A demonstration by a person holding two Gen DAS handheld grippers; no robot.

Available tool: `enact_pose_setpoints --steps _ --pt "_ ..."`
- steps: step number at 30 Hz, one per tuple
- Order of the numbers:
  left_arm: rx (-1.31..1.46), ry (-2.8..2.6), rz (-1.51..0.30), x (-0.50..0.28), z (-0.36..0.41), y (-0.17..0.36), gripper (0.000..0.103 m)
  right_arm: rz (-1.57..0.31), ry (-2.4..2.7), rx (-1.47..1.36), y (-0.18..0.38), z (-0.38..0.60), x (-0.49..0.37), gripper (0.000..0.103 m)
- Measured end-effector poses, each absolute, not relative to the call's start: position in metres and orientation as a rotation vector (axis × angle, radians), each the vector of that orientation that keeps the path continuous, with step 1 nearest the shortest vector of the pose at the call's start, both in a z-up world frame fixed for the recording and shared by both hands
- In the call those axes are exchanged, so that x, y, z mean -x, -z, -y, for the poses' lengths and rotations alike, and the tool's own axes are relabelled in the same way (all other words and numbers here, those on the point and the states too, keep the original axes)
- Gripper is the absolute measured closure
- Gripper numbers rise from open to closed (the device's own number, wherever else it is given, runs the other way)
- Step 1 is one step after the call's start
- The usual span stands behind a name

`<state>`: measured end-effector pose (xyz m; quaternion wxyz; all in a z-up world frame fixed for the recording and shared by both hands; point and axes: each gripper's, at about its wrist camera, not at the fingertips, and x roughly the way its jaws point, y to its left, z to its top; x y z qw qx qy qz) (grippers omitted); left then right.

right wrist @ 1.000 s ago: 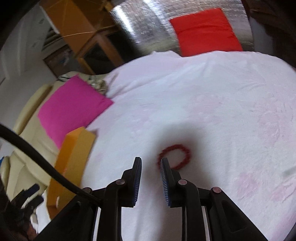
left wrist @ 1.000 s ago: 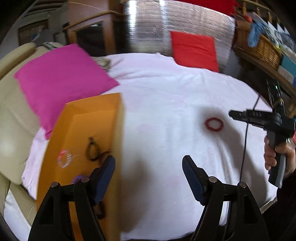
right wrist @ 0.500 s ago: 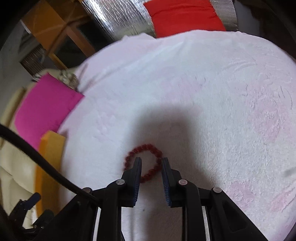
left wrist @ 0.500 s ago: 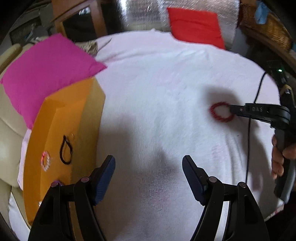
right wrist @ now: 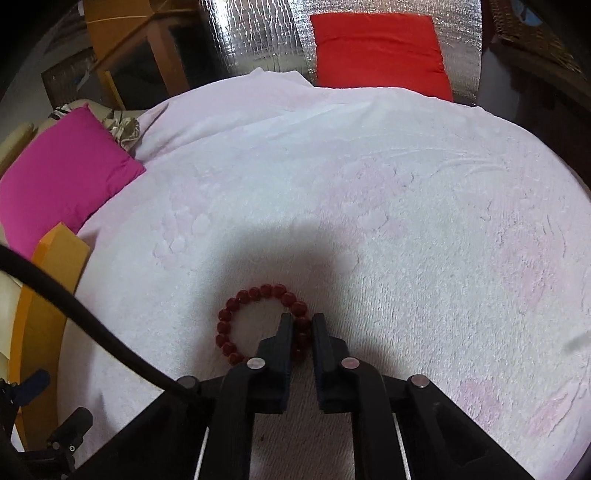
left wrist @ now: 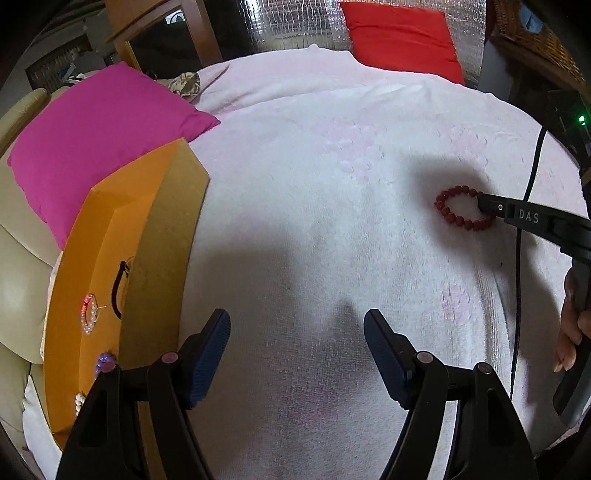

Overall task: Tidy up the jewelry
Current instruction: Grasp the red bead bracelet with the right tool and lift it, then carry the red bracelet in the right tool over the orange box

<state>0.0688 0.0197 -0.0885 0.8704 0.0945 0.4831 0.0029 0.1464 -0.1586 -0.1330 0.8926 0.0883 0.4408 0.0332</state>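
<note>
Right hand-held gripper [right wrist: 299,326] pinched on red bead bracelet [right wrist: 236,299], flat on the white cover.
We judge the orange box [left wrist: 110,229] lies well leftward, beside our wide-open, empty left hand-held gripper [left wrist: 297,339].

You work over a white towel [right wrist: 369,184]. Behind it you see a red cushion [right wrist: 376,51] against silver foil [right wrist: 258,33]. A pink cushion [left wrist: 99,136] lies left.

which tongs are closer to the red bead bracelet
Right. The right tongs are shut on the red bead bracelet, pinching one side of the loop. The left tongs hang open over bare white towel, well apart from it.
</note>
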Motion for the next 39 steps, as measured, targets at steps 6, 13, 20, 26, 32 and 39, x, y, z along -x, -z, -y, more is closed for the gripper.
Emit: enact_pose_setpoints --steps 6,13,20,26,32,39 --pt "-0.198 -0.009 -0.987 -0.064 -0.022 0.081 0.028 -0.876 -0.1 -0.215 0.119 0.159 -0.138 0.092" --pt "-0.19 -0.018 -0.97 -0.059 -0.026 0.072 0.028 -0.846 -0.125 -0.229 0.104 0.154 -0.128 0.092" --pt "-0.183 -0.025 -0.951 -0.051 -0.031 0.063 0.028 -0.798 -0.165 -0.258 0.087 0.152 -0.116 0.092" --pt "-0.185 -0.023 -0.943 -0.044 -0.031 0.058 0.028 -0.769 -0.201 -0.274 0.073 0.15 -0.106 0.092" --pt "-0.185 -0.028 -0.938 -0.038 -0.031 0.054 0.028 -0.748 -0.231 -0.276 0.065 0.147 -0.094 0.092" --pt "-0.183 -0.04 -0.935 -0.033 -0.035 0.049 0.028 -0.749 -0.26 -0.264 0.063 0.14 -0.086 0.092"
